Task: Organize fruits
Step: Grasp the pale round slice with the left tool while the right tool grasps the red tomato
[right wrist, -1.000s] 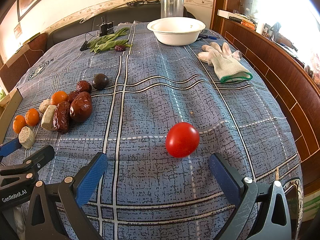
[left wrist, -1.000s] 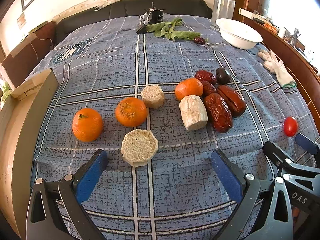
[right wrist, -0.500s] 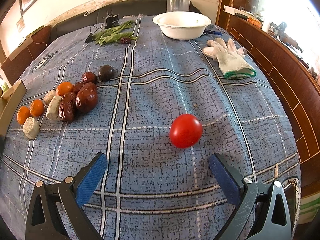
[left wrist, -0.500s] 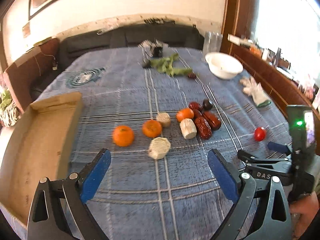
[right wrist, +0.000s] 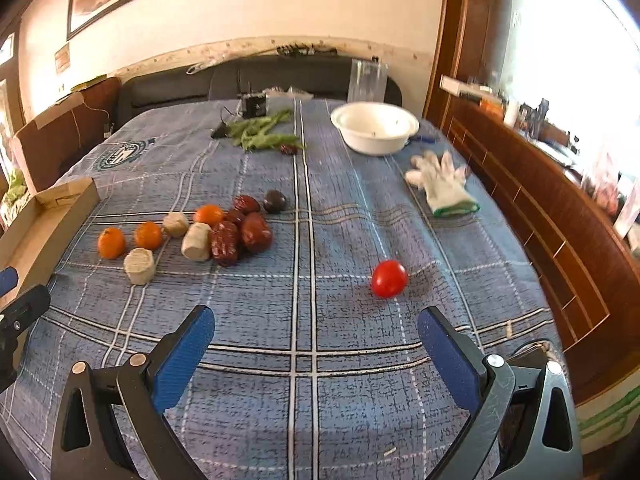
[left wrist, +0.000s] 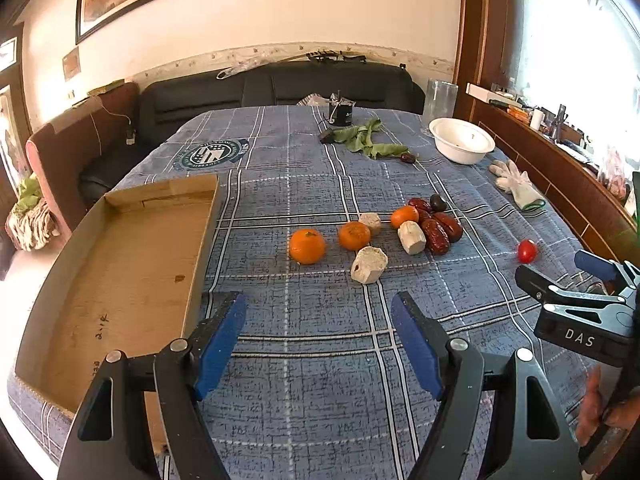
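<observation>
Nothing's sorted yet imo. Both the left gripper [left wrist: 318, 330] and right gripper [right wrist: 316, 346] are spread wide, holding nothing. Fruits [left wrist: 352, 235] sit ahead of the left jaws, tomato [right wrist: 388, 278] just beyond the right ones, box [left wrist: 120, 264] bare.

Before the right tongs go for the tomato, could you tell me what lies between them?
Nothing: in the right wrist view only bare blue plaid cloth separates the open right tongs from the red tomato, which sits apart from the other fruit.
</observation>
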A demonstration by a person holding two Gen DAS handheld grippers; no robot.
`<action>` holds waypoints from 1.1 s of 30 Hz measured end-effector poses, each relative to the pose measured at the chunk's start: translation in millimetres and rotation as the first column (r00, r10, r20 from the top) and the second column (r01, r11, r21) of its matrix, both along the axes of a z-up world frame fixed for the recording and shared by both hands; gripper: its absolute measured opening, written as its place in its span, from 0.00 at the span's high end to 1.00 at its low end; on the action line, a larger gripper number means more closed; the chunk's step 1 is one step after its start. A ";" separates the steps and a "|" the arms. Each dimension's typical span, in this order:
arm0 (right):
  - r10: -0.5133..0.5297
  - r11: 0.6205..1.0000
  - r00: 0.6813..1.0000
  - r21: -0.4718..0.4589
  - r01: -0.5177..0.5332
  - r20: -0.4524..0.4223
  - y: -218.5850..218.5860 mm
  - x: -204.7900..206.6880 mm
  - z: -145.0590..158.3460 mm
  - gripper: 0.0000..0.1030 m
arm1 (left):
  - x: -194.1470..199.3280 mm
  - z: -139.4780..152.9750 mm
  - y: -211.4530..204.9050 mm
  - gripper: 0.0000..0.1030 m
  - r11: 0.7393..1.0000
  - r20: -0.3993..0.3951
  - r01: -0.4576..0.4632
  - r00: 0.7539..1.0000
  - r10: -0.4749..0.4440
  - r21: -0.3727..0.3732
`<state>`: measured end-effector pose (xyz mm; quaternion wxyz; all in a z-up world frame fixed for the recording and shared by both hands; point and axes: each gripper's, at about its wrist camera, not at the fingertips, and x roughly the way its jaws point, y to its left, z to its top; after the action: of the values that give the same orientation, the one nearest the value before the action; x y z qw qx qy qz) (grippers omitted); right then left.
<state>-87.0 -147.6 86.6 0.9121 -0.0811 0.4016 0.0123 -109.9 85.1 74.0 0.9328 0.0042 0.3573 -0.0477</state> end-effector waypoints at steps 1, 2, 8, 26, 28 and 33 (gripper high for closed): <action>0.003 1.000 1.000 -0.003 -0.003 0.005 1.1 -1.4 1.6 0.00 | -0.5 0.4 2.4 0.27 1.000 0.000 -0.003 1.000 0.003 -0.007; 0.006 1.000 1.000 -0.004 -0.006 0.011 3.6 -3.6 3.6 0.00 | -1.4 1.1 4.7 0.27 1.000 0.001 -0.007 1.000 0.007 -0.014; 0.023 1.000 1.000 0.008 -0.023 0.013 10.1 -5.7 8.0 0.00 | -0.8 1.8 19.1 0.27 0.998 0.001 -0.035 0.999 0.035 -0.052; 0.165 0.983 0.986 0.077 -0.165 0.012 1.9 28.4 0.1 0.09 | 48.9 -11.1 7.7 0.27 0.999 -0.063 0.032 0.997 -0.033 -0.026; 0.163 0.983 0.987 0.088 -0.164 0.009 -4.1 34.9 -0.9 0.12 | 56.3 -16.8 -4.4 0.27 0.998 -0.083 0.066 0.994 -0.067 -0.014; 0.109 0.987 0.994 0.119 -0.110 0.015 -32.5 47.5 2.5 0.14 | 64.8 -22.4 -20.3 0.27 0.991 -0.083 0.131 0.988 -0.132 -0.018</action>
<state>-39.4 -180.1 89.1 0.9150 -0.0481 0.3911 0.0861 -45.1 64.8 51.7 0.9117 0.0198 0.3951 -0.1114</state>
